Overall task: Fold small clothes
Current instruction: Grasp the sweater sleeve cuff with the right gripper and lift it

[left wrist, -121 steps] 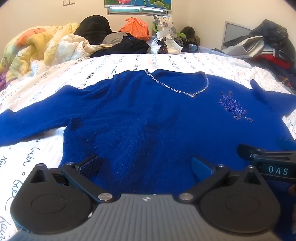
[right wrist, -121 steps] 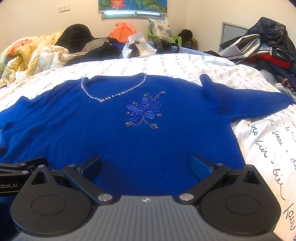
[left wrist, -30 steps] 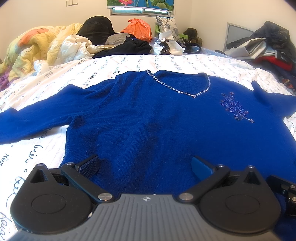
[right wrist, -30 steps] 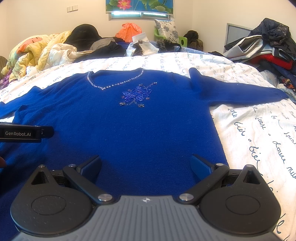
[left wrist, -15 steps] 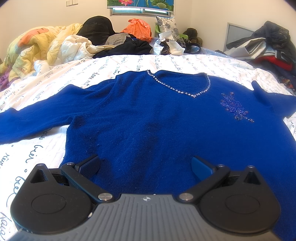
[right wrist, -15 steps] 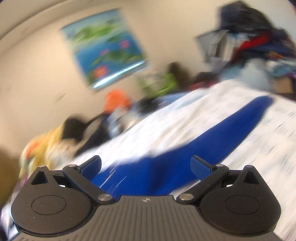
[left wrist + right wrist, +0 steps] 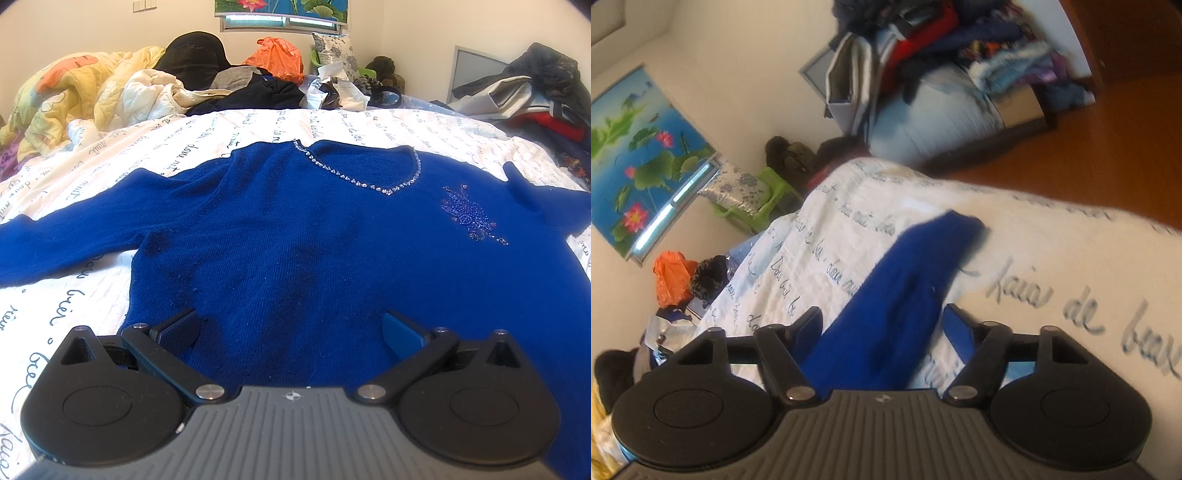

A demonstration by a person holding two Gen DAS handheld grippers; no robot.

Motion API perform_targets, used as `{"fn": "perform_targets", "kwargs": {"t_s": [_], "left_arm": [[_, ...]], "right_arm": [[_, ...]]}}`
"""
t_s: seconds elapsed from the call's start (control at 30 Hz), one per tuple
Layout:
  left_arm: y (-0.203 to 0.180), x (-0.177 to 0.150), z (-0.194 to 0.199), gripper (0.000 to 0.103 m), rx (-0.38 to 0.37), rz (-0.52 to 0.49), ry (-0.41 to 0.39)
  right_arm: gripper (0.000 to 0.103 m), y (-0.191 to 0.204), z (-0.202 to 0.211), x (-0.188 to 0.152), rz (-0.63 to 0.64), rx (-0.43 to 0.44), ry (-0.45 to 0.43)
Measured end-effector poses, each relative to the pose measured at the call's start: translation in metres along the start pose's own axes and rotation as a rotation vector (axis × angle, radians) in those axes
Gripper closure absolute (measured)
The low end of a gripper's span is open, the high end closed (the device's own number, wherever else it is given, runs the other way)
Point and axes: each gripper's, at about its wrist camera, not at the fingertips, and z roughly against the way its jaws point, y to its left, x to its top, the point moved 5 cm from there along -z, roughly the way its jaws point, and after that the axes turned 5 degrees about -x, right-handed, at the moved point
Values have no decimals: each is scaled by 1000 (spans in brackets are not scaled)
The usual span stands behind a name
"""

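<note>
A blue knit sweater [image 7: 314, 240] with a beaded V neckline and a beaded flower lies flat, face up, on the white bedsheet [image 7: 221, 133], both sleeves spread out. My left gripper [image 7: 290, 328] is open and hovers over the sweater's hem, holding nothing. My right gripper [image 7: 882, 325] is open and tilted. It straddles the sweater's right sleeve [image 7: 905, 280], whose cuff lies beyond the fingers. The jaws stand apart on either side of the sleeve.
A pile of quilts, clothes and an orange bag [image 7: 275, 55] lies at the head of the bed. Stacked clothes [image 7: 942, 48] stand to the right beyond the bed. The bed's right edge and the wooden floor [image 7: 1108, 140] are close to the sleeve's cuff.
My right gripper has swung away from the sweater's body to the right sleeve and tilted over it. My left gripper has not moved.
</note>
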Motion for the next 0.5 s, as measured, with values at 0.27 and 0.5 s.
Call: {"fn": "perform_targets", "kwargs": {"t_s": [0.27, 0.5], "left_arm": [[0, 0, 0, 0, 0, -1, 0], [0, 0, 0, 0, 0, -1, 0]], "right_arm": [[99, 10, 13, 4, 110, -100, -77], [99, 178, 116, -97, 398, 383, -29]]}}
